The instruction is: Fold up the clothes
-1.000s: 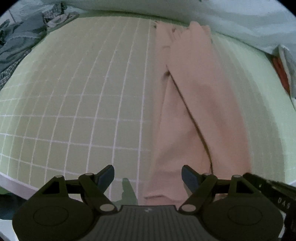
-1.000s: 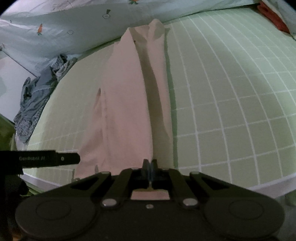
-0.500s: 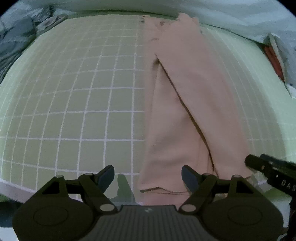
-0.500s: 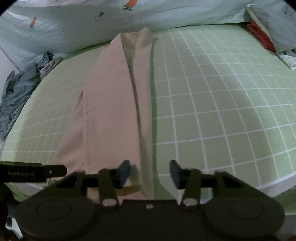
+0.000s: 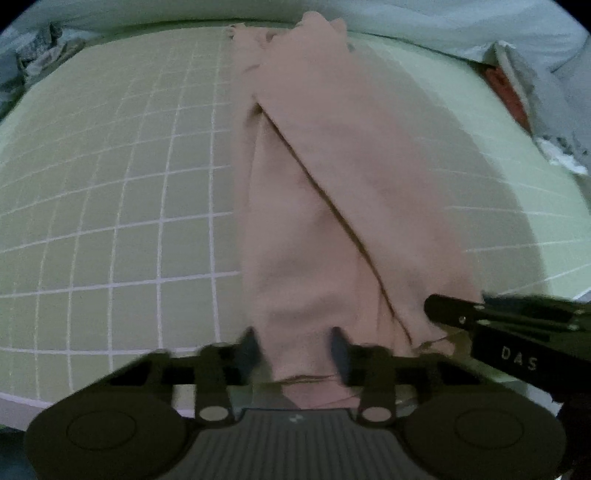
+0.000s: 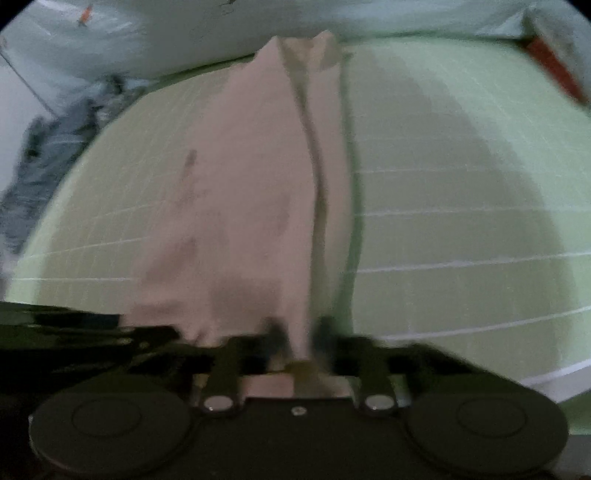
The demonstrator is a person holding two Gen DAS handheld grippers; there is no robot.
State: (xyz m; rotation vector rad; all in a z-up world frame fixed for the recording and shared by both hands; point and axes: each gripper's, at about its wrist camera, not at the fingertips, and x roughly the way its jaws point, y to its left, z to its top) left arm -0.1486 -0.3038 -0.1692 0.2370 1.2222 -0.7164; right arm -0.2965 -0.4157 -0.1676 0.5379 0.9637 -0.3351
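A long pink garment (image 5: 332, 192), folded lengthwise, lies on a green mat with a white grid (image 5: 110, 184) and runs from the near edge to the far edge. My left gripper (image 5: 293, 349) is part open, its fingers straddling the garment's near left hem. My right gripper (image 6: 297, 334) is also part open, with the garment's (image 6: 251, 192) near right fold between its fingers. The right gripper's side shows in the left wrist view (image 5: 517, 332), close beside the left one. Both views are blurred.
A pale blue bedsheet (image 6: 184, 33) with carrot prints lies behind the mat. A heap of grey clothes (image 6: 40, 158) sits at the far left. Red and grey folded clothes (image 5: 517, 85) lie at the far right. The mat's near edge (image 6: 554, 373) is just below the grippers.
Both grippers moved forward onto the garment's near hem and their fingers narrowed around it. The right gripper, shut one second ago, opened, then narrowed again.
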